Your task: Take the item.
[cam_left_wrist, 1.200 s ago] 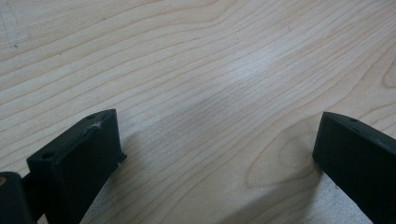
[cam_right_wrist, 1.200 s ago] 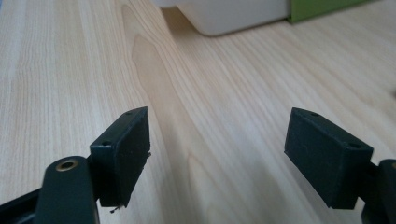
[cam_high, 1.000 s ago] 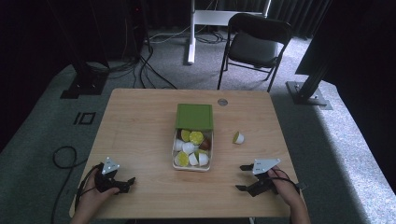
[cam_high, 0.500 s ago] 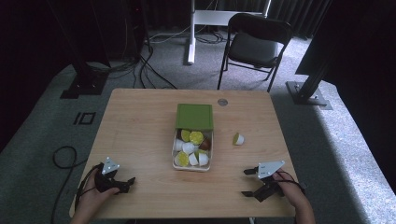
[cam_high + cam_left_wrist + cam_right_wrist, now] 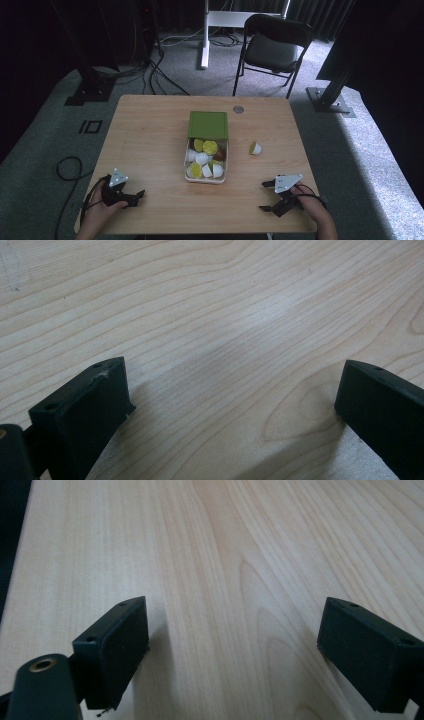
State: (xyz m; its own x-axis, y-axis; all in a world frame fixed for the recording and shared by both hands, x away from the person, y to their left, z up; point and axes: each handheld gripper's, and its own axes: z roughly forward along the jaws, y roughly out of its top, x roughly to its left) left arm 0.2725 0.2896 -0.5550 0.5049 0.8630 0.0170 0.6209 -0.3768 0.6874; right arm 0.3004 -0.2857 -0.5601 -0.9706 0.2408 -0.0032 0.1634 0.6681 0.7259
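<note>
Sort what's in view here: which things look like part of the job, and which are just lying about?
Likely part of the job, judging by layout:
- open box of small pieces, green lid behind it
- loose piece on the table
- left gripper and right gripper, both open, nothing held

Just lying about:
- folding chair
- floor cables
- round fitting in the tabletop
</note>
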